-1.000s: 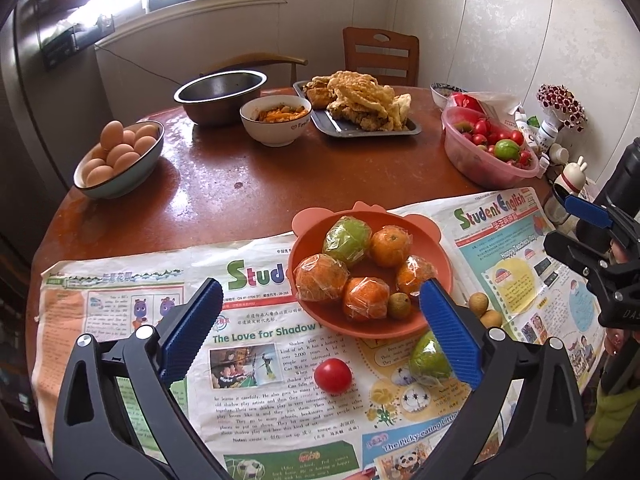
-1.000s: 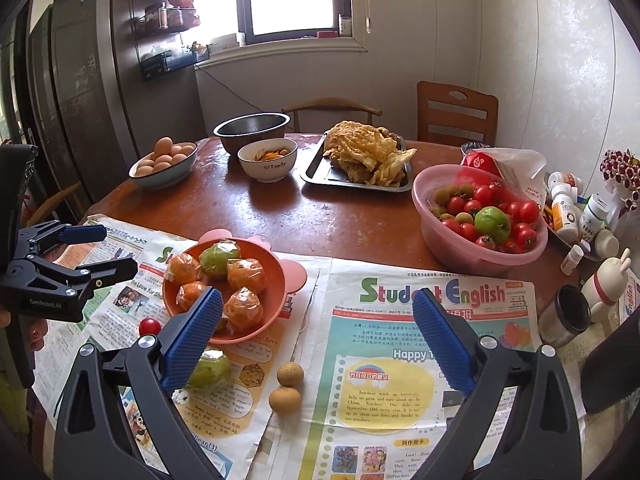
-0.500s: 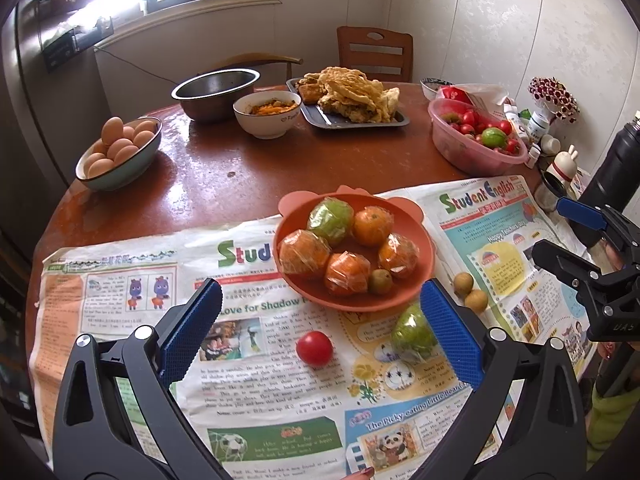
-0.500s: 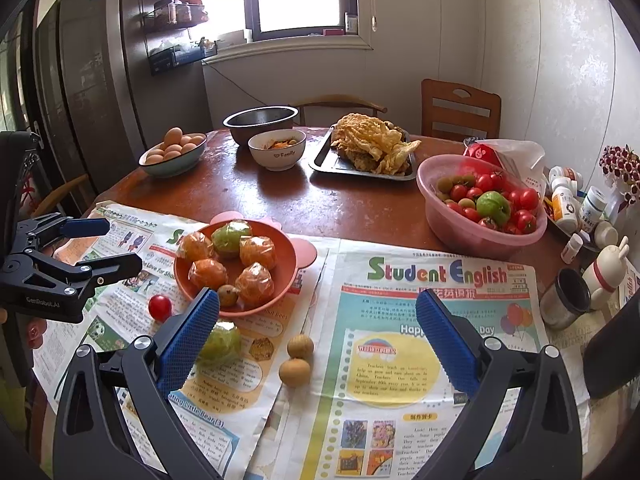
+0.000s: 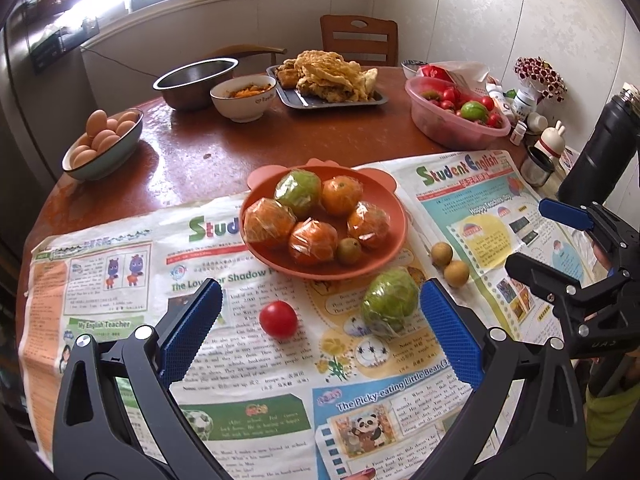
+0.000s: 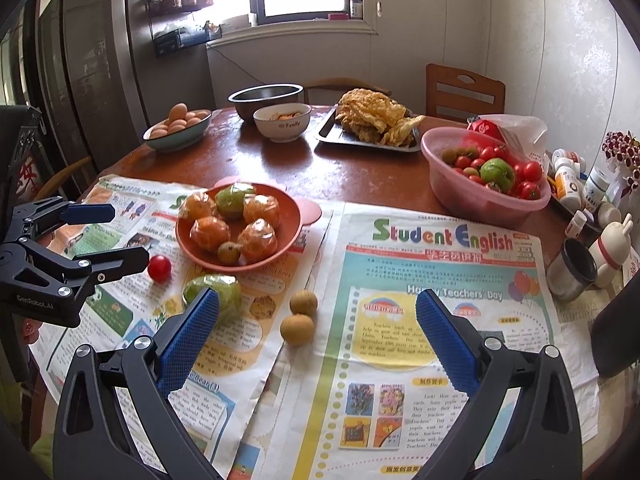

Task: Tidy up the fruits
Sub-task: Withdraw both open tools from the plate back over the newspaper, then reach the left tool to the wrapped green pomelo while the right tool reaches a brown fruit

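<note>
An orange plate holds several wrapped oranges, a wrapped green fruit and a small brown fruit. On the newspaper in front of it lie a red tomato, a wrapped green fruit and two small brown fruits. A pink basin holds tomatoes and a green fruit. My left gripper is open and empty above the tomato and green fruit. My right gripper is open and empty above the brown fruits.
Farther back on the round table stand a bowl of eggs, a steel bowl, a white bowl and a tray of fried food. Bottles, a figurine and a metal cup crowd the right edge. A chair stands behind.
Both grippers have drawn back and a little up from the table, so the plate and loose fruits sit farther ahead in view. Both stay open and empty.
</note>
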### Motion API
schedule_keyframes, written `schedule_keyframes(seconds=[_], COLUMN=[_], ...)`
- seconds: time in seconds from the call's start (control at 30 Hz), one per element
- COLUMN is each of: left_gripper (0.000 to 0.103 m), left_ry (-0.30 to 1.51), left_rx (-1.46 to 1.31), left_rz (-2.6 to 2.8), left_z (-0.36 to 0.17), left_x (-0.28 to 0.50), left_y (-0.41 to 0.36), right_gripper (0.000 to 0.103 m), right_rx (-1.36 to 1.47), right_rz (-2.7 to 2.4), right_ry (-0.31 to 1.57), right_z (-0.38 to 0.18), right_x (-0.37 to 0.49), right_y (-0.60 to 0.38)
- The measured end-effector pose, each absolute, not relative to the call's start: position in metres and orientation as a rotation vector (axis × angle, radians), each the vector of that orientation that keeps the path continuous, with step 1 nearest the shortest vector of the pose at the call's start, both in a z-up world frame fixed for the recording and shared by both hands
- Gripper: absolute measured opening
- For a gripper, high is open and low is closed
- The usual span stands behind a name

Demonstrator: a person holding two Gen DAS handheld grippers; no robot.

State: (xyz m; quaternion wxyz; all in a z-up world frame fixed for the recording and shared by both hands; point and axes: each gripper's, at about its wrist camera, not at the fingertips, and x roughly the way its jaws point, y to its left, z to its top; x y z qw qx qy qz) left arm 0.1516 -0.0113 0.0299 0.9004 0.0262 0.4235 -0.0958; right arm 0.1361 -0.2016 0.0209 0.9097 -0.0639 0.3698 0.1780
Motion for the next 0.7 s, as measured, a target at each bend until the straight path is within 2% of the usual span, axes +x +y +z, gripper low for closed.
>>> schedule_keyframes(seconds=[0.7], left_gripper=[0.093], left_ry=[0.929], left_rx=[0.096], left_rz=[-0.22], left_z=[0.004], left_x=[0.131], left_y=[-0.035], right_gripper=[0.099], right_rx=[-0.125], right_rz=[0.379], right_ry=[0.832], right_z=[-0.019], right_x=[0.119], right_y=[-0.212])
